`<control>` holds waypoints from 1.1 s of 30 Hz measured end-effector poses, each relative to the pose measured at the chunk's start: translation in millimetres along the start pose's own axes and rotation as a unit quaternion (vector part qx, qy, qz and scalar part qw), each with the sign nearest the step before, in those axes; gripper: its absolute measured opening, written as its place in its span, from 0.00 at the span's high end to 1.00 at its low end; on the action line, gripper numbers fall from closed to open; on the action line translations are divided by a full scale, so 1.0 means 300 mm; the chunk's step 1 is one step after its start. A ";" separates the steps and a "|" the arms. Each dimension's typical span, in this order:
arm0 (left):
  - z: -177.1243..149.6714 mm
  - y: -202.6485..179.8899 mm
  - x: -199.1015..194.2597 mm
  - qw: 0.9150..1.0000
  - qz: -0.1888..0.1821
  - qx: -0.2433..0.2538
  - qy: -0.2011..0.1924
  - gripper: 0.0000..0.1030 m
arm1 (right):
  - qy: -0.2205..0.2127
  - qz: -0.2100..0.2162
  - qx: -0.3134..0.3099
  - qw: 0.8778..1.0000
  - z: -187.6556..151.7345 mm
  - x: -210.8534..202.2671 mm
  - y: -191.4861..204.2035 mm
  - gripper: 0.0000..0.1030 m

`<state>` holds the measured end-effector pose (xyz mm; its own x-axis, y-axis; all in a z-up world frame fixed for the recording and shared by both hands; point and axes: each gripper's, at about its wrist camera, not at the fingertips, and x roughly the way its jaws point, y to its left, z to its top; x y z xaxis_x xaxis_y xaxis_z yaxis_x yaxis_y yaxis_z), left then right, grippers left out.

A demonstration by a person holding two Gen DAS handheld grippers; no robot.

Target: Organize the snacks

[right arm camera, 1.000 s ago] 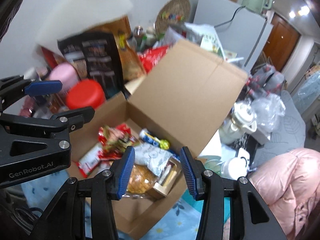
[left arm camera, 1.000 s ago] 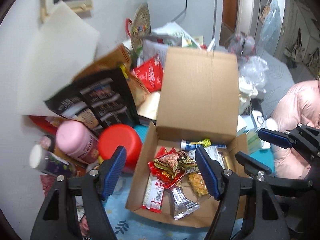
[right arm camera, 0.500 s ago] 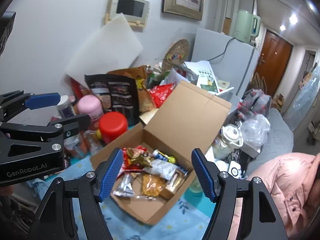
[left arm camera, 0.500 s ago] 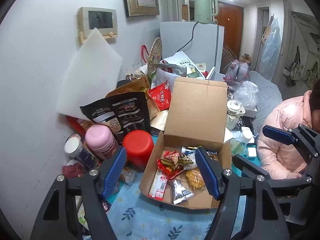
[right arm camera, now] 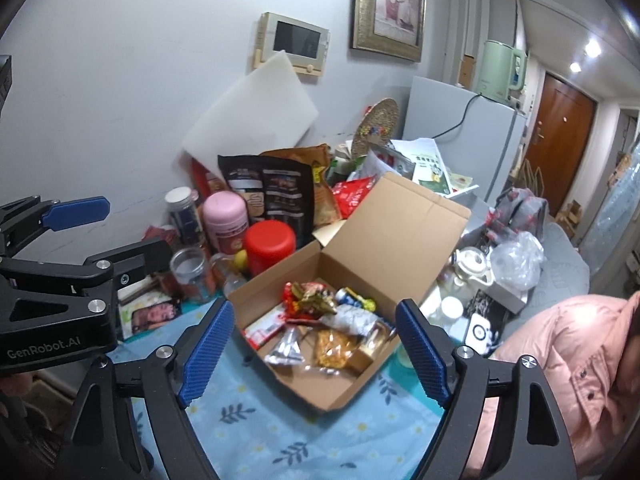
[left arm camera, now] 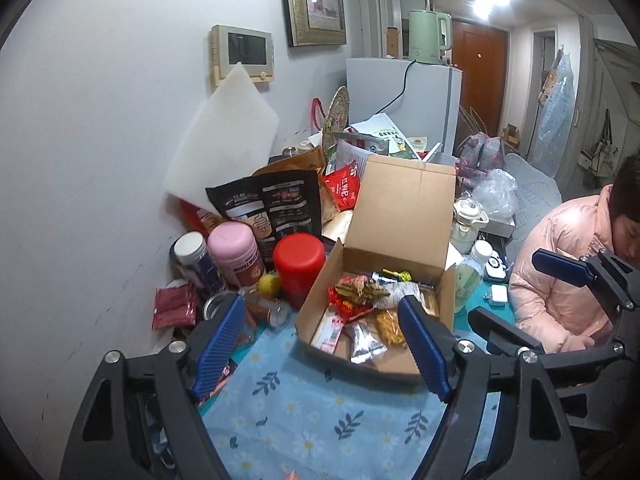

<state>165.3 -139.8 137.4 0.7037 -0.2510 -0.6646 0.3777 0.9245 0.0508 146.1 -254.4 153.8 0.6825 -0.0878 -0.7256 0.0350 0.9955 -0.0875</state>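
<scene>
Both grippers have pulled back and up from the cardboard box (left arm camera: 400, 216); the left gripper (left arm camera: 326, 344) and right gripper (right arm camera: 312, 354) jaws are opening, empty.

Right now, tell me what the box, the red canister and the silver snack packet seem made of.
Box: plain brown cardboard, matte, with fold creases across its raised lid.
Red canister: probably plastic, smooth with a dull sheen and a moulded lid.
Silver snack packet: likely metallised foil film, crinkled and mirror-bright, with crimped ends.
</scene>
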 end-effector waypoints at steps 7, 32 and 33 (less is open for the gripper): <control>-0.094 -0.031 -0.067 1.000 0.005 -0.012 0.006 0.24 | 0.005 0.010 0.007 1.000 -0.095 -0.074 0.014 0.19; -0.295 -0.074 -0.116 0.998 0.003 -0.048 0.041 0.24 | 0.031 0.039 0.016 0.999 -0.279 -0.118 0.018 0.19; -0.297 -0.073 -0.116 0.998 0.003 -0.048 0.041 0.24 | 0.031 0.039 0.018 0.999 -0.277 -0.118 0.019 0.19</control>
<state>78.9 -125.6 93.0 0.6532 -0.2239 -0.7233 0.3106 0.9504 -0.0137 61.4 -248.5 122.2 0.6378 -0.0112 -0.7701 0.0110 0.9999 -0.0054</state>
